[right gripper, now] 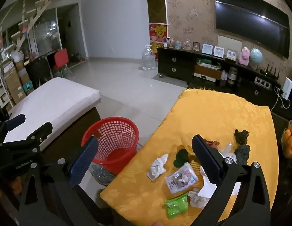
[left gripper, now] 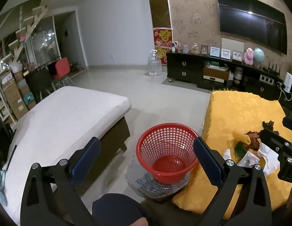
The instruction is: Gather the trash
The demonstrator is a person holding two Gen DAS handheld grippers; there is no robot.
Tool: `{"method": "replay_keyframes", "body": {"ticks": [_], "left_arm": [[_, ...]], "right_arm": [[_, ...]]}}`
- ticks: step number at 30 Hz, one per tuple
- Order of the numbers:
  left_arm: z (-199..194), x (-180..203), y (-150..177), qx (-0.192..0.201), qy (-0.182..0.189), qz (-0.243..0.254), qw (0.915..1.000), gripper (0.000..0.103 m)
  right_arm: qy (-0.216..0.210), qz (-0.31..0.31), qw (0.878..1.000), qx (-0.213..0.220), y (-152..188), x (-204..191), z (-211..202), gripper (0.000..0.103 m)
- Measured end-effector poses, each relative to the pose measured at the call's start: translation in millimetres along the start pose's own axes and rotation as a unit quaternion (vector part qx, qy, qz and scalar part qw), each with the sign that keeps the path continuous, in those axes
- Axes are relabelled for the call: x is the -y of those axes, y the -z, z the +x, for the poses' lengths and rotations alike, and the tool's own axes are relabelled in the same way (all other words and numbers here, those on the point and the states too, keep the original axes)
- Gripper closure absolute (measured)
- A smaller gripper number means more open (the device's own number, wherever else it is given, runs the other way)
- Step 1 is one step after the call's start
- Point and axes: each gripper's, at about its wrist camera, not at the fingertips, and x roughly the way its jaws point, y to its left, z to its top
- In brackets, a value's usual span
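two grippers are being held wide open, nothing being gripped between either pair of jaws. the left gripper (left gripper: pixel 147 157) is being pointed down over the red basket (left gripper: pixel 166 150), which is being framed between its fingers on the floor. under the right gripper (right gripper: pixel 145 157), trash is being shown scattered on the yellow cloth (right gripper: pixel 221 109): crumpled tissue (right gripper: pixel 158 166), a clear packet (right gripper: pixel 180 178), a green wrapper (right gripper: pixel 176 205). a white cushion (left gripper: pixel 67 116) is lying left of the basket.

Home living room. Wall-mounted television (left gripper: pixel 253 20) above a long dark media cabinet (left gripper: pixel 185 69) lined with framed pictures (left gripper: pixel 214 51), a globe (left gripper: pixel 258 54), trinkets. Patterned wallpaper, tiled floor (left gripper: pixel 146 98), white-cushioned daybed (left gripper: pixel 61 116), staircase (left gripper: pixel 27 26) at left.
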Motion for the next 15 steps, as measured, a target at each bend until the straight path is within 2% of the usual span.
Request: {"method": "replay_keyframes", "body": {"ticks": [15], "left_arm": [[8.0, -11.0, 0.3, 0.002, -0.001, -0.004, 1.0, 0.007]], "right_arm": [[0.0, 0.004, 1.0, -0.002, -1.1, 1.7, 2.6, 0.006]]}}
